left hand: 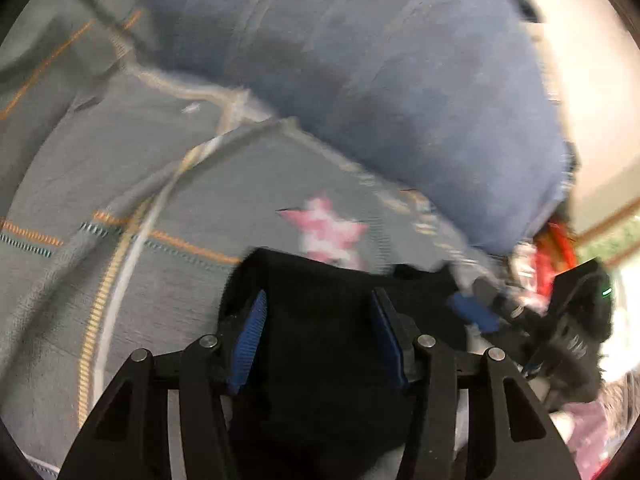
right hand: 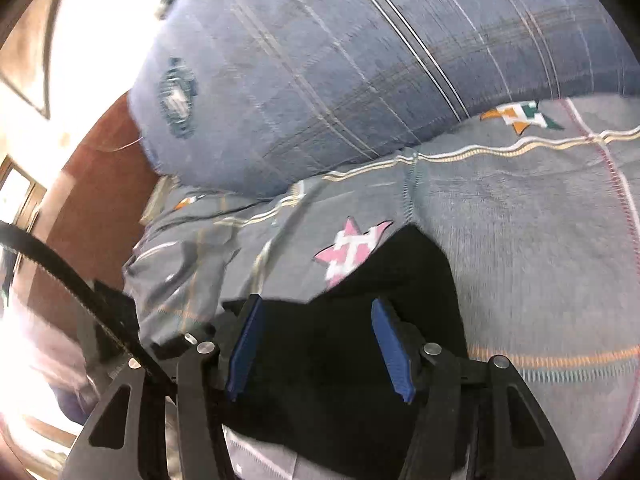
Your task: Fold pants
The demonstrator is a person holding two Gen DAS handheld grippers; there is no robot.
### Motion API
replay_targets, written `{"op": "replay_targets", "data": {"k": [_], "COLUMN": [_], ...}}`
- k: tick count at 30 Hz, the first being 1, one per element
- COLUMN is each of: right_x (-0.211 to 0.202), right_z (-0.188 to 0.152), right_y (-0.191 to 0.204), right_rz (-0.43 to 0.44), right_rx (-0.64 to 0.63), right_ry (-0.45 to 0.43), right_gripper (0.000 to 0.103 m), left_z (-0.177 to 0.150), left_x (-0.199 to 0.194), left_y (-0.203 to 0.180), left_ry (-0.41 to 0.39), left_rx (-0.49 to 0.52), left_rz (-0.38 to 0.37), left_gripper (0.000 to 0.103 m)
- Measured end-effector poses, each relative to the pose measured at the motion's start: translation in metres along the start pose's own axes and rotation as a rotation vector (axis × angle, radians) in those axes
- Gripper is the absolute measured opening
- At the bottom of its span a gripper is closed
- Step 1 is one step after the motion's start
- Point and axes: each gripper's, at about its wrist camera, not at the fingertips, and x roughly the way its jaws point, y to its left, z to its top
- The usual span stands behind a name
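Note:
The black pants [left hand: 320, 344] lie on a grey bedspread, filling the lower middle of the left wrist view. My left gripper [left hand: 318, 304] is open, its blue pads on either side of the black cloth just above it. In the right wrist view the black pants [right hand: 360, 320] lie below my right gripper [right hand: 318, 308], which is also open with the cloth between its blue pads. My right gripper also shows at the right edge of the left wrist view [left hand: 480, 312]. Both views are blurred by motion.
The grey bedspread [right hand: 540, 240] has orange stitching and a pink star patch [right hand: 352, 252], which also shows in the left wrist view [left hand: 328, 232]. A large blue pillow [right hand: 320, 80] lies beyond. The bed's edge and a brown floor [right hand: 92, 208] are at the left.

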Motion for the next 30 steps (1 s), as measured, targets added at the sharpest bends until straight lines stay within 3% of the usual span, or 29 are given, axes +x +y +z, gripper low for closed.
{"op": "replay_targets", "data": {"k": [2, 4, 8, 10, 14, 17, 21, 22, 23, 25, 30], "right_x": [0.015, 0.027, 0.039, 0.022, -0.026, -0.049, -0.054, -0.056, -0.057, -0.060, -0.073], "right_z": [0.010, 0.015, 0.014, 0.010, -0.014, -0.047, -0.082, -0.090, -0.095, -0.103, -0.108], "right_y": [-0.012, -0.019, -0.006, 0.007, 0.012, -0.003, -0.023, -0.028, -0.033, -0.041, -0.049], "right_rz": [-0.068, -0.140, -0.274, -0.343, -0.238, -0.164, -0.157, -0.158, -0.155, -0.149, -0.130], "right_rx": [0.023, 0.018, -0.130, -0.208, -0.236, -0.196, -0.145, -0.132, -0.122, -0.098, -0.077], "right_ry": [0.000, -0.001, 0.009, -0.055, -0.123, -0.108, -0.083, -0.079, -0.077, -0.073, -0.110], "right_gripper": [0.059, 0.055, 0.052, 0.056, 0.056, 0.057, 0.057, 0.057, 0.057, 0.057, 0.057], "left_z": [-0.009, -0.021, -0.031, -0.032, -0.033, -0.034, -0.031, -0.031, -0.032, -0.032, -0.004], "left_x": [0.013, 0.011, -0.012, -0.032, -0.058, -0.049, -0.027, -0.022, -0.015, -0.012, -0.029], "left_y": [0.022, 0.029, 0.038, 0.045, 0.052, 0.044, 0.012, 0.001, -0.015, -0.033, -0.059], "left_ry": [0.025, 0.002, -0.008, -0.042, -0.073, -0.029, 0.029, 0.052, 0.085, 0.098, 0.076], "left_rx": [-0.068, -0.070, -0.095, -0.119, -0.139, -0.121, -0.041, 0.000, 0.063, 0.135, 0.101], "left_rz": [-0.036, -0.074, -0.117, -0.147, -0.191, -0.215, -0.190, -0.175, -0.140, -0.046, -0.115], "left_gripper": [0.056, 0.058, 0.058, 0.058, 0.064, 0.064, 0.064, 0.060, 0.035, 0.006, 0.006]}}
